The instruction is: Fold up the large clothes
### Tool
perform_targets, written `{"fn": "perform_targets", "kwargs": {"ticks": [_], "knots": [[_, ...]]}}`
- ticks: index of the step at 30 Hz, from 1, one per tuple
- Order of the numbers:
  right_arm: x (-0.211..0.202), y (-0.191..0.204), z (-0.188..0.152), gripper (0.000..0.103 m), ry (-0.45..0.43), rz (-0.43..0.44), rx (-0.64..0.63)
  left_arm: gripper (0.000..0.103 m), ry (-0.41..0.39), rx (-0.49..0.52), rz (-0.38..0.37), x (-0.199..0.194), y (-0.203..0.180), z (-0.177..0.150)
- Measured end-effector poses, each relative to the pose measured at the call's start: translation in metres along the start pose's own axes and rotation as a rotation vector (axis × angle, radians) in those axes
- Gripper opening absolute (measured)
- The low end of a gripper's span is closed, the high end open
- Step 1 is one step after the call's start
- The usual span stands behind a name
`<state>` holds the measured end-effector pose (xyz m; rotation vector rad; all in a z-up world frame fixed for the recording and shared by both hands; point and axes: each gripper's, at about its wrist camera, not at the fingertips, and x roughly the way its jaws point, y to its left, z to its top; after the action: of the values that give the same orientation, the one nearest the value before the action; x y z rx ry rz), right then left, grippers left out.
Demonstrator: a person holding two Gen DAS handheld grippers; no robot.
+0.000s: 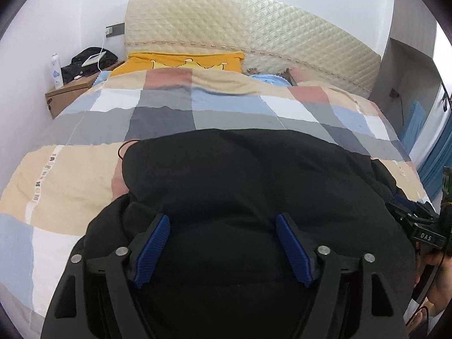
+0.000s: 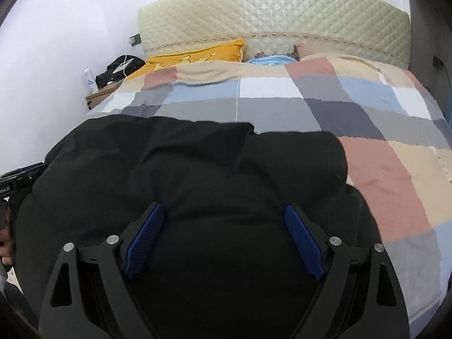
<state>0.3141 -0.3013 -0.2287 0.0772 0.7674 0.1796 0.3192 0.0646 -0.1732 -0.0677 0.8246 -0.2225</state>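
Black and puffy, the big padded coat (image 1: 240, 186) lies on the bed, on top of the checked quilt of blue, grey, pink and tan squares (image 1: 70, 169). It lies at the near end of the bed, far from the yellow pillow (image 1: 180, 62) and the cream quilted headboard (image 1: 240, 28).

The left gripper (image 1: 223, 247) hangs over the left part of the coat. Its jaws are wide open and hold nothing. The right gripper (image 2: 224, 238) hangs over the right part, and its jaws are wide open and empty too.

The coat looks soft, thick and squashy, and I think a bit slippery. It will likely spring back up. A good place to pinch is a thin edge, like the hem, not the fat middle.
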Motion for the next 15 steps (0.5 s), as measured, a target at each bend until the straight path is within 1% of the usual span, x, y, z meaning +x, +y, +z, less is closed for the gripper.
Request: {"fn": "perform_targets", "kwargs": {"ticks": [2,4,9,10,12,13,15], "knots": [[0.002,-0.003,-0.003,0.092,-0.009,0.006,0.006,0.083,0.002,-0.013,-0.002,0.006,0.002,-0.003],[0.007,-0.005,-0.004,0.095,0.0,0.01,0.019,0.084,0.0,-0.031,0.017,0.007,0.001,-0.005],[0.004,-0.003,0.0,0.096,0.021,-0.019,0.026,0.085,-0.008,-0.043,0.073,-0.001,-0.004,-0.005],[0.0,-0.003,0.002,0.096,0.021,-0.032,0.03,0.085,-0.008,-0.047,0.083,-0.003,-0.004,-0.004],[-0.013,-0.002,0.004,0.096,0.012,-0.016,0.051,0.085,-0.024,-0.056,0.108,-0.015,-0.007,-0.002],[-0.024,-0.001,0.005,0.096,0.0,0.008,0.065,0.085,-0.038,-0.063,0.109,-0.022,-0.008,-0.001],[-0.046,0.004,0.009,0.096,-0.014,0.008,0.063,0.085,-0.071,-0.078,0.103,-0.043,-0.012,-0.001]]}}
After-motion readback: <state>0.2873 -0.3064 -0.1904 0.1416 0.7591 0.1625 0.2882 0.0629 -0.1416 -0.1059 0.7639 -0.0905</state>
